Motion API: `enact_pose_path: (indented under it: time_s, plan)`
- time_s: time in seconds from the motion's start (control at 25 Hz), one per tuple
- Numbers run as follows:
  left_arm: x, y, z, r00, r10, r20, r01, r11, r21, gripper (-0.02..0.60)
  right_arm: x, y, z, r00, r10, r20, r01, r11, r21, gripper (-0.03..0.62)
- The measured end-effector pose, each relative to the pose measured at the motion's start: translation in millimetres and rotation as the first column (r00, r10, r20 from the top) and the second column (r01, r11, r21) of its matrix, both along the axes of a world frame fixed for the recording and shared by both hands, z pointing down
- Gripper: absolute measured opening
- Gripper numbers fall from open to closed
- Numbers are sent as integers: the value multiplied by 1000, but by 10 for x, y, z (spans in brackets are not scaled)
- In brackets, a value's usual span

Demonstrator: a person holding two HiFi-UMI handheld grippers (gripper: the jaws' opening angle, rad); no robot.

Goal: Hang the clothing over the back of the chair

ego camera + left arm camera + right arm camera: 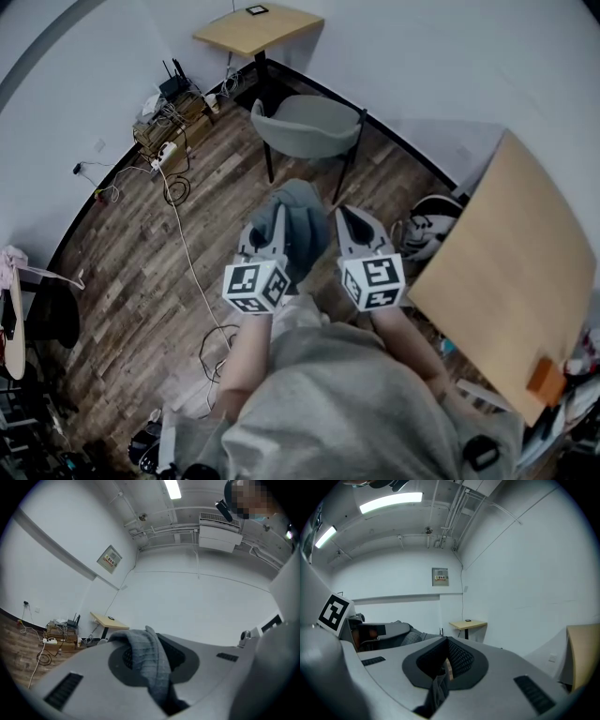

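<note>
currently, taking stock from your hands outward.

item: your left gripper [265, 230], pale grey plastic with a black-and-white marker cube. its jaws are clenched on a fold of the clothing [302, 220], a soft grey-blue ribbed knit garment. in the left gripper view the clothing [152, 663] wells up out of the closed jaws and flops over one of them.

item: your right gripper [349, 225], same make, just beside the left. its jaws are pinched on a thin dark strip of the same clothing [438, 691], which sits low in their throat in the right gripper view.

item: the clothing itself. it is bunched between the two grippers, in the air in front of your chest, and heaped mostly over the left one. it touches nothing else that you can see.

item: the chair [309, 127], a grey-green shell seat with a curved back and thin dark legs. it stands on the brown plank floor [141, 244] ahead of you, well apart from both grippers. its back is bare.

item: beyond the chair, a small light wooden table [258, 26] against the white wall.

status: the pick-up is done, and both grips look firm. nothing hangs on the chair yet. what is left, by my reckoning: carry the clothing to the chair, spread it between your hands, lay it over the back, then let go with both grippers.
</note>
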State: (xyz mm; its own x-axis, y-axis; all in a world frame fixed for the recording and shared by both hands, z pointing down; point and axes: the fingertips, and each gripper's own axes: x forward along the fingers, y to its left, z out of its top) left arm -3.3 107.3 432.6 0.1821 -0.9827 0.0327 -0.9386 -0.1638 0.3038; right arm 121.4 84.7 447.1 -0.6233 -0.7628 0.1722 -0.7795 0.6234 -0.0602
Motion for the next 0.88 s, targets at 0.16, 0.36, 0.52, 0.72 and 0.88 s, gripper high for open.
enact_pose_path:
  time_s: [0.16,0.36,0.52,0.72,0.88]
  plan:
    - [9,-106,-24,1000,-4,10,4,1000,7,40,6,-114,9,1000,0,-1,0,1000,0,-2]
    - [-86,-325,-21,1000,-6,11,6,1000,9,40,-79,-324,15,1000,5,-2,-5,1000,0,-2]
    - [-178,-570,0,1000,-8,1,8,1000,5,40,-151,-564,15,1000,7,-10,-7,1000,-2,-2]
    - [-218,-921,48,1000,10,-3,-10,1000,8,40,-215,-928,72,1000,24,-15,-24,1000,-2,-2]
    - [-299,-1264,58,1000,23,-4,-23,1000,5,40,-332,-1257,77,1000,19,-15,-19,1000,2,-2]
